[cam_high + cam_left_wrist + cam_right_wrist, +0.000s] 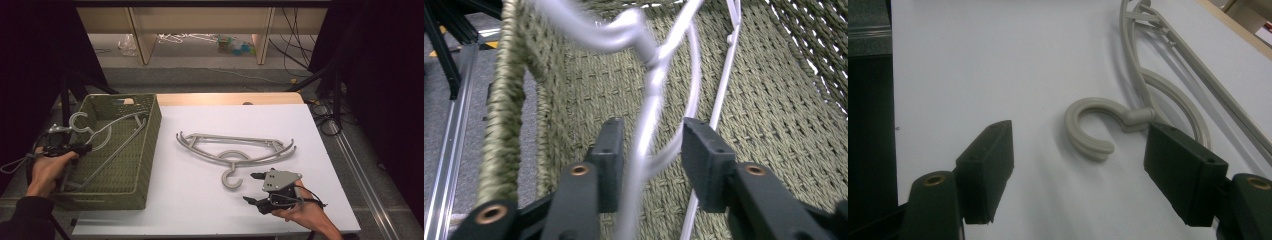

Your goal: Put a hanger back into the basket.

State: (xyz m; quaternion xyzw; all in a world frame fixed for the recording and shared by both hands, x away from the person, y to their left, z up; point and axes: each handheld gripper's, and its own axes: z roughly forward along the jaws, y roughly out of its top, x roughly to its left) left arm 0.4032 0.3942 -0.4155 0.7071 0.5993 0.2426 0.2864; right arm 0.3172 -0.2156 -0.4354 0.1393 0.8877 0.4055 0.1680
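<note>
Over the green basket (150, 145), the left claw (649, 150) stands parted around the white hanger (107, 132), apparently releasing it inside. Right claw (1078, 170) gapes open before the grey hanger (1088, 127) on the surface (200, 200); next it should close on that hook.

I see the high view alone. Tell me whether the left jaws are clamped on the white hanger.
Observer: No. In the left gripper view the left gripper is open, and the white hanger wire runs between the jaws with a gap on each side.
Operator: Now report the right jaws.
Observer: In the right gripper view the right gripper is open, and the grey hook lies flat on the table just ahead of the jaws, untouched.
</note>
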